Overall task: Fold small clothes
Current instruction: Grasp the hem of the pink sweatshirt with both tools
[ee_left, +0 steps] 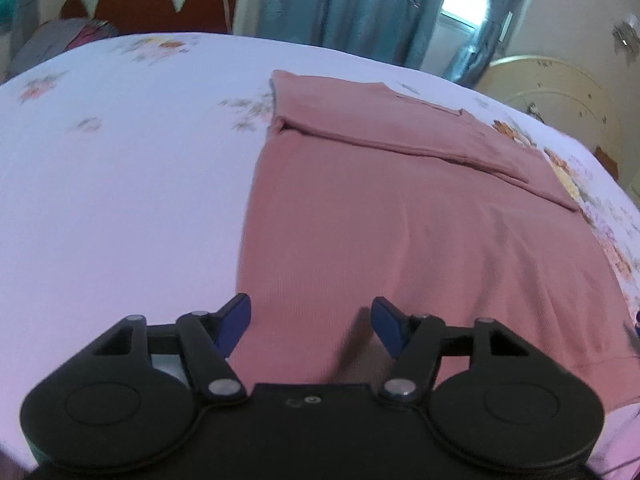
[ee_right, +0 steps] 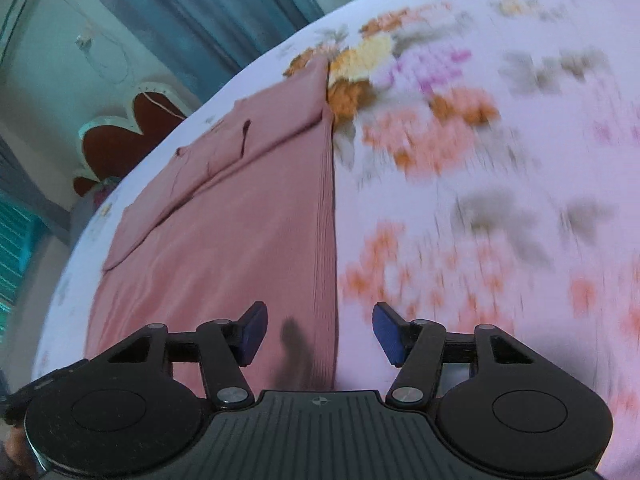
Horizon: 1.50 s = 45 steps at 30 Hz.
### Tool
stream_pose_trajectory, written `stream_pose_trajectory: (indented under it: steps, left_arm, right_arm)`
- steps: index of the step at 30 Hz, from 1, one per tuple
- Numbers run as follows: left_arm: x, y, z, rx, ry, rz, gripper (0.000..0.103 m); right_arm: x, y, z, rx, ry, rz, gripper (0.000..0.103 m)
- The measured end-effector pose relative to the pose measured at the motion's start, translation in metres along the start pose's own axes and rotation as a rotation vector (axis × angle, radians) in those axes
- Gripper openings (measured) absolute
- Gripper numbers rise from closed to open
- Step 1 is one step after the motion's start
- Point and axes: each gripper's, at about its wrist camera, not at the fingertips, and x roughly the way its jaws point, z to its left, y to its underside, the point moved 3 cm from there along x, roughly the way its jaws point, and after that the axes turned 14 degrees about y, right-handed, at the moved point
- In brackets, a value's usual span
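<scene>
Two grippers are hanging over the bed, both with jaws apart and nothing clamped. The left gripper (ee_left: 310,328) is sitting above the near left edge of the pink garment (ee_left: 400,208), pads clear of the cloth. The right gripper (ee_right: 320,334) is straddling its right edge. The garment is lying flat on the floral bedsheet (ee_left: 120,160), sleeve folded across the far end.
</scene>
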Motion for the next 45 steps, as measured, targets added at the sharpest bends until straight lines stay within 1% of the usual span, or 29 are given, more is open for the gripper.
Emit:
stream_pose_trajectory:
  steps: [3,5,7,11,13,15,16,17,18,19,20,21,22,24,26,27,29,30,32,34,35,36,39,40,41,43,44,45]
  left_arm:
    - [-0.016,0.015,0.004,-0.045,-0.004,-0.009,0.063]
    - [-0.026,0.025,0.009,-0.078,-0.008,-0.01,0.061]
    - [-0.035,0.033,0.013,-0.105,0.004,-0.021,0.061]
    - [-0.041,0.039,0.015,-0.142,0.058,-0.013,0.062]
    - [-0.04,0.04,0.014,-0.175,0.1,-0.007,0.061]
    - [-0.034,0.039,0.016,-0.188,0.119,-0.001,0.059]
    - [-0.033,0.039,0.017,-0.193,0.127,-0.001,0.056]
    - [-0.03,0.037,0.02,-0.207,0.134,0.0,0.054]
    - [-0.029,0.035,0.021,-0.22,0.147,0.0,0.048]
    - [-0.027,0.033,0.022,-0.232,0.164,0.005,0.045]
    - [-0.025,0.031,0.023,-0.242,0.182,0.011,0.037]
    - [-0.022,0.031,0.024,-0.253,0.212,0.015,0.023]
    - [-0.021,0.032,0.024,-0.265,0.238,0.014,0.018]
    - [-0.021,0.035,0.024,-0.289,0.264,-0.001,0.017]
    - [-0.024,0.038,0.025,-0.309,0.285,-0.031,0.018]
    - [-0.024,0.038,0.026,-0.31,0.28,-0.04,0.023]
    - [-0.024,0.036,0.029,-0.309,0.262,-0.062,0.029]
    - [-0.022,0.034,0.03,-0.307,0.255,-0.061,0.031]
    - [-0.016,0.025,0.033,-0.304,0.248,-0.057,0.032]
    - [-0.009,0.014,0.034,-0.29,0.241,-0.052,0.038]
    - [-0.006,0.011,0.035,-0.287,0.246,-0.046,0.043]
    - [-0.002,0.009,0.036,-0.288,0.255,-0.041,0.045]
    - [0.002,0.012,0.039,-0.299,0.316,-0.023,0.042]
    - [0.002,0.015,0.038,-0.297,0.324,-0.017,0.041]
    - [0.001,0.018,0.037,-0.291,0.311,-0.012,0.039]
    - [-0.003,0.022,0.035,-0.287,0.305,-0.009,0.038]
    - [-0.004,0.023,0.034,-0.285,0.305,-0.002,0.034]
    - [-0.005,0.023,0.032,-0.271,0.301,0.013,0.02]
  right_arm:
    - [-0.009,0.015,-0.002,0.017,-0.054,0.018,0.059]
    - [-0.014,0.023,-0.002,0.018,-0.071,0.025,0.059]
    - [-0.018,0.029,-0.001,0.016,-0.085,0.03,0.059]
    - [-0.022,0.044,-0.003,0.034,-0.121,0.047,0.059]
    - [-0.022,0.048,-0.003,0.043,-0.147,0.061,0.059]
    - [-0.018,0.047,-0.001,0.051,-0.159,0.071,0.059]
    - [-0.015,0.045,0.0,0.055,-0.165,0.074,0.057]
    - [-0.012,0.043,0.001,0.059,-0.171,0.073,0.051]
    - [-0.008,0.04,0.001,0.066,-0.175,0.073,0.041]
    - [-0.002,0.038,0.0,0.08,-0.183,0.08,0.037]
    - [0.003,0.036,-0.002,0.107,-0.194,0.089,0.036]
    - [0.005,0.036,-0.004,0.127,-0.208,0.095,0.035]
    - [0.006,0.036,-0.005,0.133,-0.22,0.095,0.034]
    - [0.005,0.037,-0.002,0.113,-0.232,0.1,0.033]
    - [0.002,0.042,-0.001,0.104,-0.272,0.116,0.033]
    - [0.0,0.042,-0.002,0.097,-0.27,0.108,0.033]
    - [-0.004,0.034,-0.01,0.111,-0.217,0.045,0.033]
    - [-0.003,0.028,-0.015,0.14,-0.205,0.023,0.034]
    - [0.004,0.014,-0.024,0.191,-0.187,0.007,0.034]
    - [0.011,0.004,-0.026,0.202,-0.182,0.014,0.034]
    - [0.016,0.002,-0.026,0.2,-0.187,0.034,0.033]
    - [0.019,0.002,-0.024,0.186,-0.195,0.05,0.033]
    - [0.021,0.01,-0.018,0.145,-0.24,0.1,0.033]
    - [0.02,0.015,-0.017,0.135,-0.259,0.119,0.033]
    - [0.018,0.02,-0.014,0.121,-0.281,0.139,0.033]
    - [0.014,0.03,-0.008,0.099,-0.302,0.145,0.033]
    - [0.012,0.033,-0.006,0.098,-0.309,0.143,0.033]
    - [0.01,0.035,-0.004,0.098,-0.316,0.14,0.033]
